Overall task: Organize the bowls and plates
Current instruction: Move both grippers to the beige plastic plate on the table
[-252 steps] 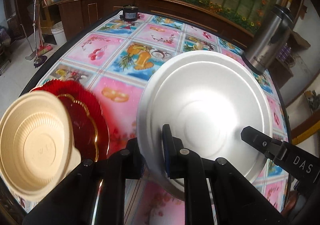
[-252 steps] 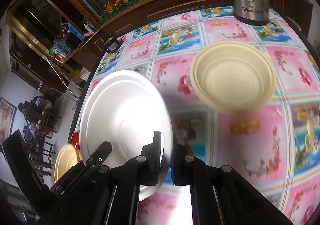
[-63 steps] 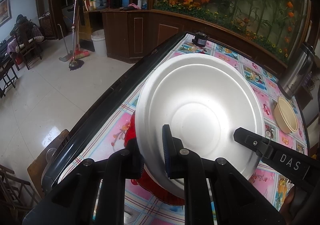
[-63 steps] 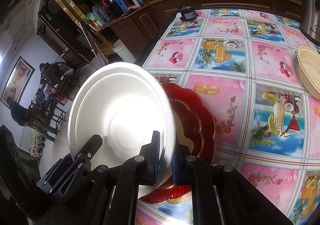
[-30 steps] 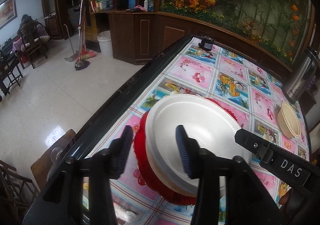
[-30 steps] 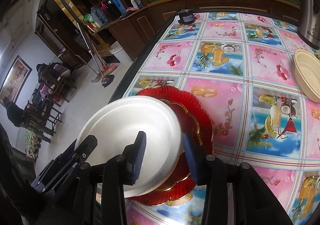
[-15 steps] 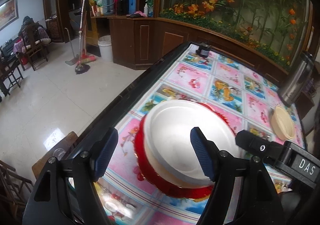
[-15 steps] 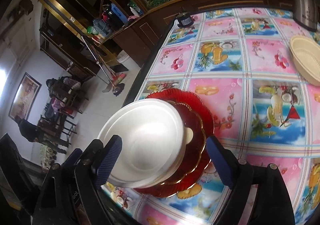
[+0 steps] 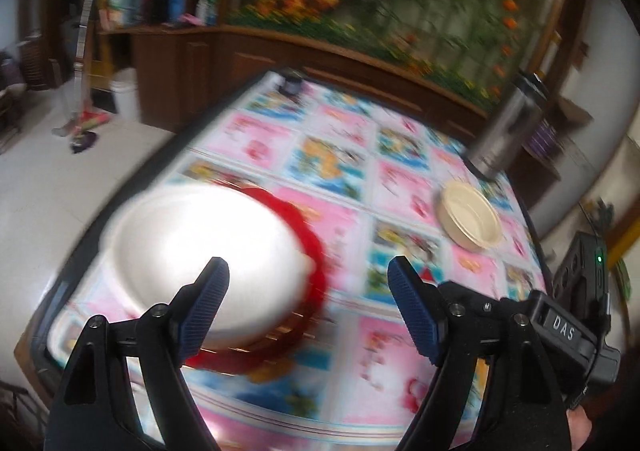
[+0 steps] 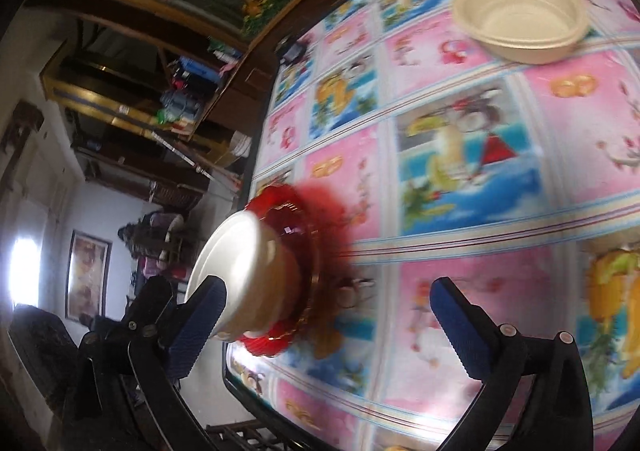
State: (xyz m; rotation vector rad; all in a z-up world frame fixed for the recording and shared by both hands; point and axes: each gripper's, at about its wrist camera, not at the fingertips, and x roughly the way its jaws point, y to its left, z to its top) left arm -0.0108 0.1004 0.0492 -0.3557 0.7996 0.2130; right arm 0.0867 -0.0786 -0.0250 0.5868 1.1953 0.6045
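1. The left claw [image 9: 308, 283] is seen spread wide, with nothing held between its blue-padded fingers [image 9: 206, 303].
2. The right claw [image 10: 328, 301] is likewise opened wide and empty; its left finger stands in front of the white plate's edge, though contact cannot be told through the blur.
3. The white plate [image 9: 200, 251] is found resting on the red plates [image 9: 316, 251], which are stacked near the counter's [image 9: 400, 351] left edge — a cream layer is glimpsed between white and red in the right wrist view.
4. The cream bowls [image 9: 470, 221] are seen nested together on the far right side of the counter, well apart from the plate stack, just beside a steel thermos [image 9: 506, 131].
5. The counter is covered by a pink-and-blue patterned cloth; a small dark object [image 9: 292, 83] is set at its far edge.
6. Both views are smeared by motion blur — finer detail cannot be made out.
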